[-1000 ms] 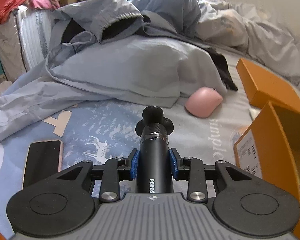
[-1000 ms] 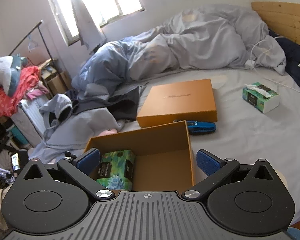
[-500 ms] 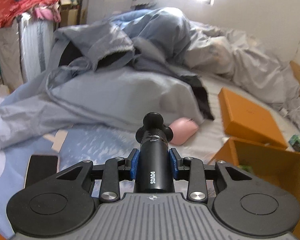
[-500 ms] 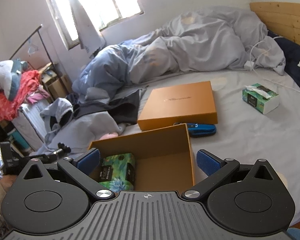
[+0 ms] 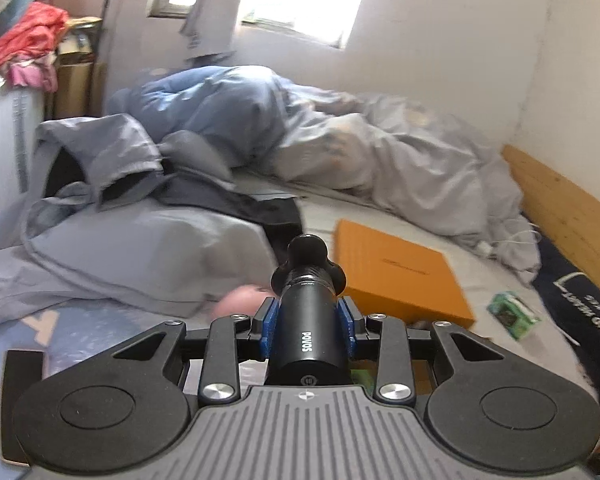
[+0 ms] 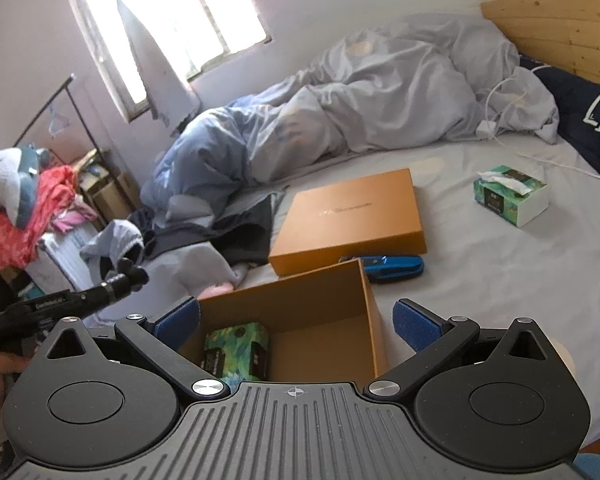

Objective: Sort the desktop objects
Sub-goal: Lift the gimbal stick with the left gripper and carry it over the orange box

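My left gripper [image 5: 307, 324] is shut on a black cylindrical POVOS device [image 5: 306, 320] with a knobbed head, held in the air over the bed. It also shows in the right wrist view [image 6: 112, 282], left of the open orange box [image 6: 364, 308]. That box holds a green tissue pack [image 6: 236, 350]. My right gripper [image 6: 296, 320] is open and empty, just in front of the box. A pink mouse [image 5: 240, 300] lies on the bed beyond the left gripper.
The orange box lid [image 6: 352, 220] lies flat behind the box, a blue stapler-like item [image 6: 392, 266] beside it. A green tissue box [image 6: 512, 194] sits at right. A phone [image 5: 22, 364] lies at left. Crumpled duvet [image 6: 380, 92] and clothes [image 5: 140, 240] fill the back.
My left gripper has lifted and swung right with the black device; the box lid and tissue box came into its view. My right gripper stayed open with little movement.
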The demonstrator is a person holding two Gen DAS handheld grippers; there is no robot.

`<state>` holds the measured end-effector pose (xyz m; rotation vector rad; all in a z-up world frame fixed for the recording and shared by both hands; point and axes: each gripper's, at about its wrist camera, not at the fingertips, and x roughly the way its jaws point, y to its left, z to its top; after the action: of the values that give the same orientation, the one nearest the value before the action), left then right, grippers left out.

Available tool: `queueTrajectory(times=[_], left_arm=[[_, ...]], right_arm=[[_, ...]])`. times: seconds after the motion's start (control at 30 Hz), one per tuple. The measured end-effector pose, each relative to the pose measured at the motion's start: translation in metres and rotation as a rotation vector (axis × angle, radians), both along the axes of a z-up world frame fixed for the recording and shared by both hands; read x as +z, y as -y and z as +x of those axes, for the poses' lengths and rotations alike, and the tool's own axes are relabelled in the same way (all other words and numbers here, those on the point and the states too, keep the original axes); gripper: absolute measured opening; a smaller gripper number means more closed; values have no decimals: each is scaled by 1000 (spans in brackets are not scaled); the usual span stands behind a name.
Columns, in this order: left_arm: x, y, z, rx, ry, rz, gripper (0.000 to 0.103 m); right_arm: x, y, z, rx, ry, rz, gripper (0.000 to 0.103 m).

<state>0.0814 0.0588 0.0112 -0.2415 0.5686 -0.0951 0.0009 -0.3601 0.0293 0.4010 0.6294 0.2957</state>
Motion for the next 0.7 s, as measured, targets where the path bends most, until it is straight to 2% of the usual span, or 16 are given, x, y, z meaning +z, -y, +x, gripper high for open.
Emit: queueTrajectory(times=[0.33,0.7], left_arm=[[-17,75,6,-133,-25,-10,35],[-58,133,14,-226,-140,19,35]], right_arm=[[-4,24,3,-71,0,51,103],[-9,43,0,-106,-8,80,103]])
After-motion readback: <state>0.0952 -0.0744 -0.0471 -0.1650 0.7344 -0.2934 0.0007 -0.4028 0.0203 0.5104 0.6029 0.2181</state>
